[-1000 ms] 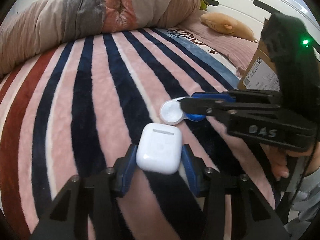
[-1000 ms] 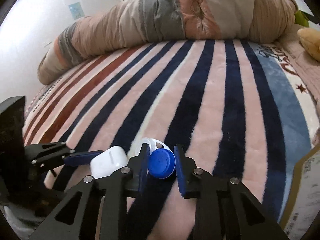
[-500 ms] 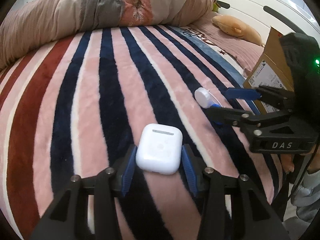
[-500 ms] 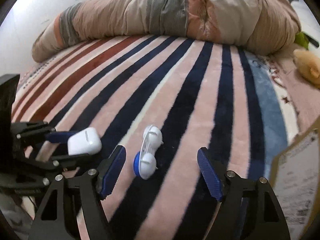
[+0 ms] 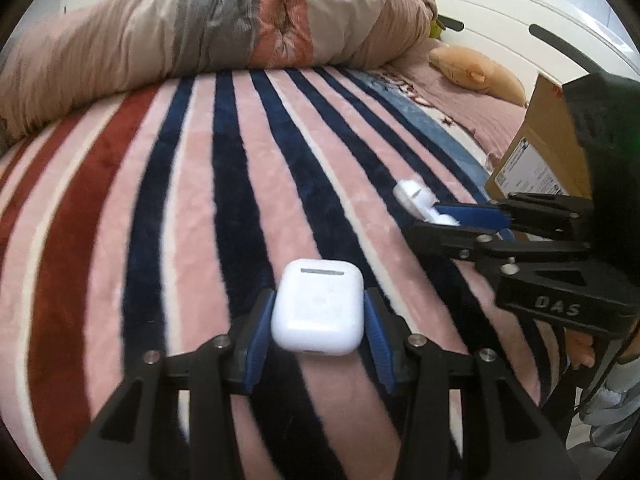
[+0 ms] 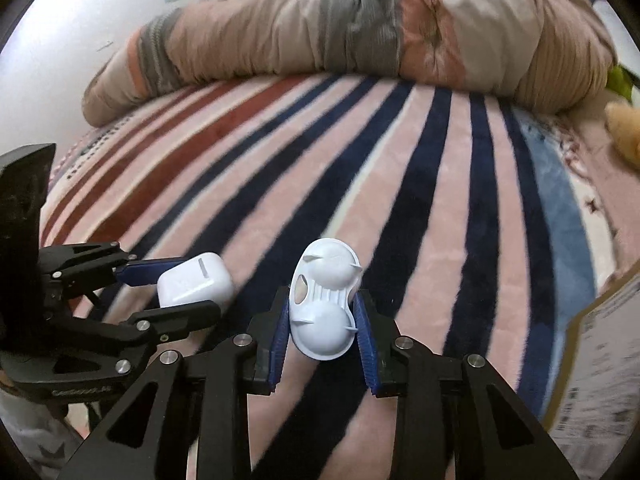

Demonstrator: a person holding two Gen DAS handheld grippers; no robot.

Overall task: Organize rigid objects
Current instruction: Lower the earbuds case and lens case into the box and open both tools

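My left gripper [image 5: 318,322] is shut on a white earbud case [image 5: 319,312] just above the striped blanket [image 5: 200,200]. The case also shows in the right wrist view [image 6: 195,280], with the left gripper [image 6: 176,284] around it. My right gripper [image 6: 324,330] is shut on a white contact lens case [image 6: 323,312], held upright with its two domed cups facing me. In the left wrist view the right gripper [image 5: 448,216] is at the right with the lens case [image 5: 416,198] between its blue pads.
A rolled duvet [image 5: 200,36] lies along the back of the bed. A cardboard box [image 5: 540,148] stands at the right edge, also seen in the right wrist view [image 6: 600,360]. A tan plush toy [image 5: 476,68] lies by the white headboard [image 5: 520,20].
My right gripper opened and let the lens case down, then closed on it again in a new upright hold. My left gripper kept hold of the earbud case.
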